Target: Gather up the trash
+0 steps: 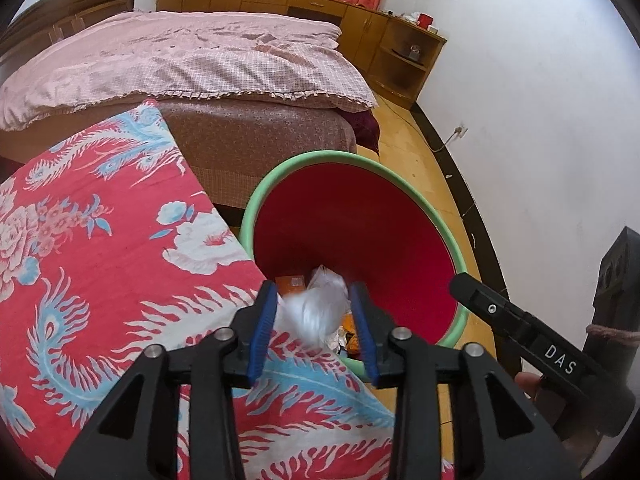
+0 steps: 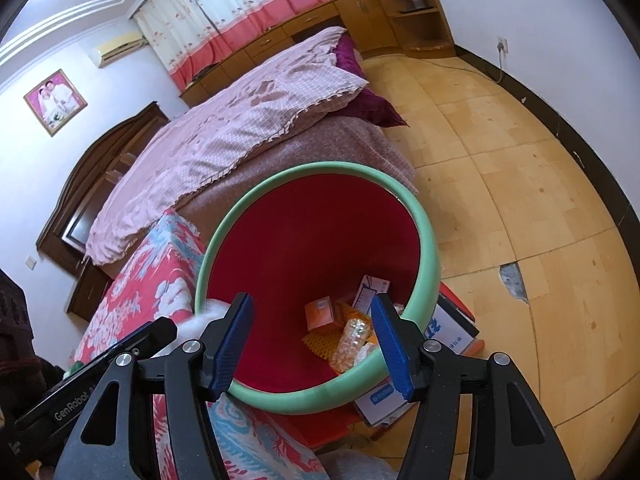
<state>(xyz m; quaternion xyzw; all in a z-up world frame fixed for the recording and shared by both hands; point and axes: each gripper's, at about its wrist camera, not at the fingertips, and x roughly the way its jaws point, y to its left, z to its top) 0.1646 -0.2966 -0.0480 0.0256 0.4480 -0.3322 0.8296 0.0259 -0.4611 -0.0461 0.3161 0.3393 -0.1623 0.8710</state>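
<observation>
- A crumpled white wad of tissue or thin plastic (image 1: 316,312), blurred, sits between the blue pads of the left gripper (image 1: 314,330), right at the near lip of the bin; the pads stand a little wider than the wad, so I cannot tell whether it is pinched or just let go.
- Just ahead of and below that gripper gapes the round red bin with a mint-green rim (image 1: 448,236), holding an orange carton (image 2: 319,312), a clear blister pack (image 2: 352,340) and other scraps.
- The right gripper (image 2: 312,344) hangs empty over the bin's near rim, jaws spread wide.
- To the left of both lies the red cloth with blue-and-white phoenix print (image 1: 100,260).
- I judge this the drop step: next, the wad must clear the rim and fall inside.
</observation>
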